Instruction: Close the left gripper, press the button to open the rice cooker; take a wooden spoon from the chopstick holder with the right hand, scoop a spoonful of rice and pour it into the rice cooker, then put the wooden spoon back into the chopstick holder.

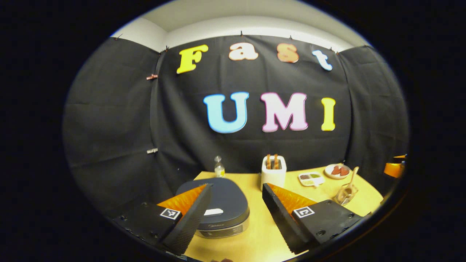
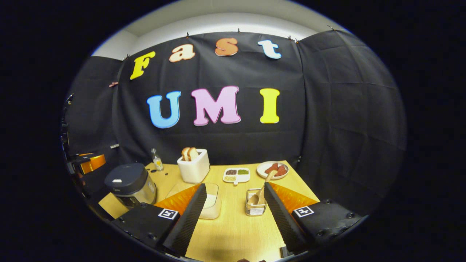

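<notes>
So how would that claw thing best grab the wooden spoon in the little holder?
Grip the bare handle of the wooden spoon, coming from above. It leans up and back out of the chopstick holder, its bowl down inside, so only the handle stands free for the open right gripper.

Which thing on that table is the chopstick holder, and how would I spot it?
Start at the white toaster by the back wall and come toward the table's front edge, past the small sectioned dish. The chopstick holder is the little see-through rack there, the one with a wooden spoon leaning out of it.
</notes>
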